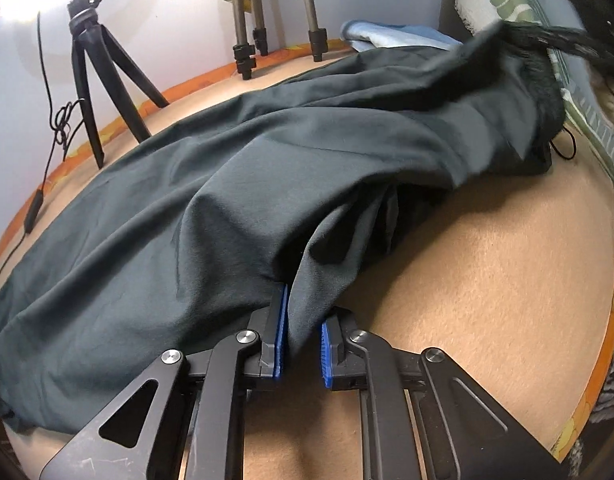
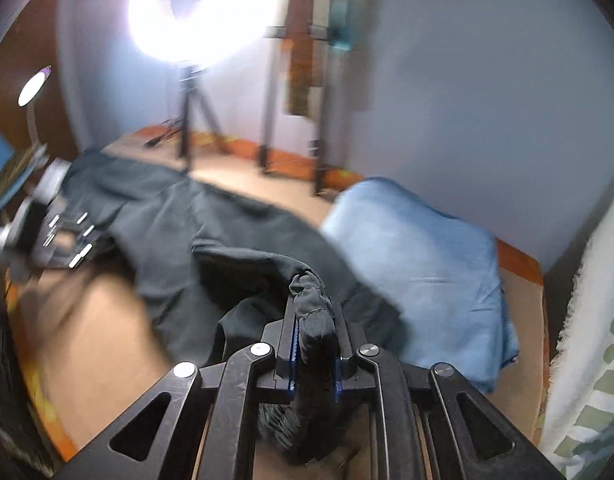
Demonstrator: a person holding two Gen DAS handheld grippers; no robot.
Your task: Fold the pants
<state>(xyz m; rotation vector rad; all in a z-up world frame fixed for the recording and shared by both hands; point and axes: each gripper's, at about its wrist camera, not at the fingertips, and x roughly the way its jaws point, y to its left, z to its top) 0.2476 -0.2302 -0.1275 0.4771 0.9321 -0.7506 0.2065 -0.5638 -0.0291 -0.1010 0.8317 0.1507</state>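
Dark grey pants lie spread across a tan surface, running from near left to far right. My left gripper is shut on a fold at the pants' near edge, and cloth fills the gap between its blue pads. At the far right the pants rise off the surface into a blurred dark shape. In the right wrist view my right gripper is shut on a bunched, rolled edge of the pants, held above the surface. The left gripper shows there, blurred, at the left edge.
A folded light-blue garment lies just beyond the pants, by the wall. A black tripod with a cable and a metal tripod stand at the far edge. A ring light glares. A green-patterned white cloth borders the right side.
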